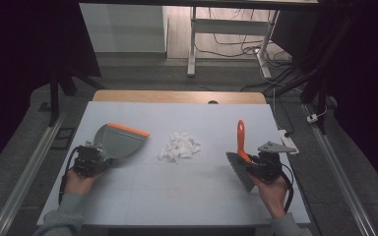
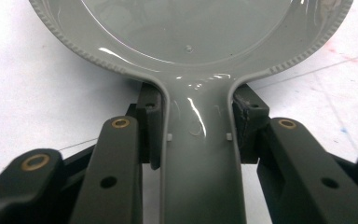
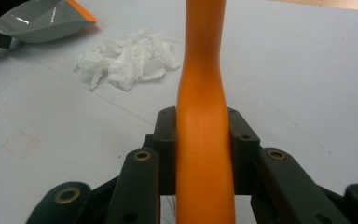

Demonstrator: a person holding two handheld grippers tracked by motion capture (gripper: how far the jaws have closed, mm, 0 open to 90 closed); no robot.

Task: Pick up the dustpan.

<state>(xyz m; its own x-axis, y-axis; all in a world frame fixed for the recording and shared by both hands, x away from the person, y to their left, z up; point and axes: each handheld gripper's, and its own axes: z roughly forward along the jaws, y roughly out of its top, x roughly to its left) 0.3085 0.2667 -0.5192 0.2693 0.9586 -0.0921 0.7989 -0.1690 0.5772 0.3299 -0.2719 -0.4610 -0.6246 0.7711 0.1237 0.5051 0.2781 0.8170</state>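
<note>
A grey dustpan (image 1: 118, 141) with an orange front lip lies at the left of the white table, and my left gripper (image 1: 89, 160) is shut on its handle. In the left gripper view the grey dustpan handle (image 2: 198, 154) runs between the two black jaws, which press on its sides. A brush with an orange handle (image 1: 241, 140) and grey bristles (image 1: 240, 169) is at the right, with my right gripper (image 1: 266, 164) shut on it. In the right gripper view the orange handle (image 3: 204, 130) is clamped between the jaws. A heap of torn white paper (image 1: 178, 146) lies between dustpan and brush.
The white table top (image 1: 177, 191) has a wooden strip (image 1: 177, 96) along its far edge. A white power strip (image 1: 288, 140) lies at the right edge. Beyond the table stand a desk frame and cables on the floor.
</note>
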